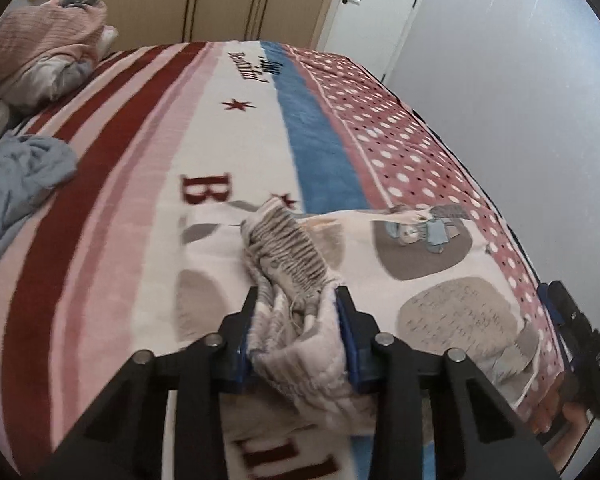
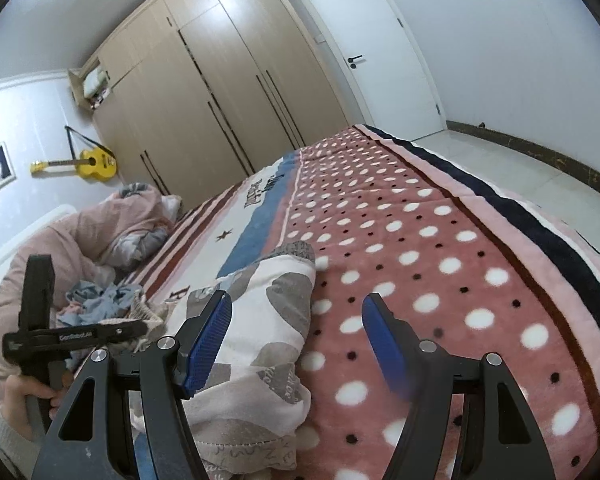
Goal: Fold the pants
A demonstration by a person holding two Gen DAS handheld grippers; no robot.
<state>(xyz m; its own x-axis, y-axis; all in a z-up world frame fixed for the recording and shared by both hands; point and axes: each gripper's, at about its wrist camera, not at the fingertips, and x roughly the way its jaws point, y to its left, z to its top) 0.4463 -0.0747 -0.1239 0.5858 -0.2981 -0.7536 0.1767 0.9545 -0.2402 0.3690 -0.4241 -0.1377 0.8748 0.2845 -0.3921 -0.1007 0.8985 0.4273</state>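
Two tongs are at work over the bed. The left gripper has its blue pads pressed on a bunched handful of the pants, the gathered waistband standing up just beyond its fingertips. The right gripper stands spread, nothing between its jaws; the pants lie under and beside its left finger, the bare dotted blanket under its right one.

The pants look thin, soft and light, printed with grey blotches on white. I would judge they will sag, crease and slide off a loose pinch, so a hold wants several layers at a seam or the elastic band, not a single ply. The right tongs' nearest sound hold seems the far edge ahead of its left finger.

Off to the left tongs' left lies a crumpled blue garment, and beyond it a pink quilt heap; both are well apart from the pants. The plush blanket may cling to the cloth a little. Ahead stand the wardrobe and a door, far off.
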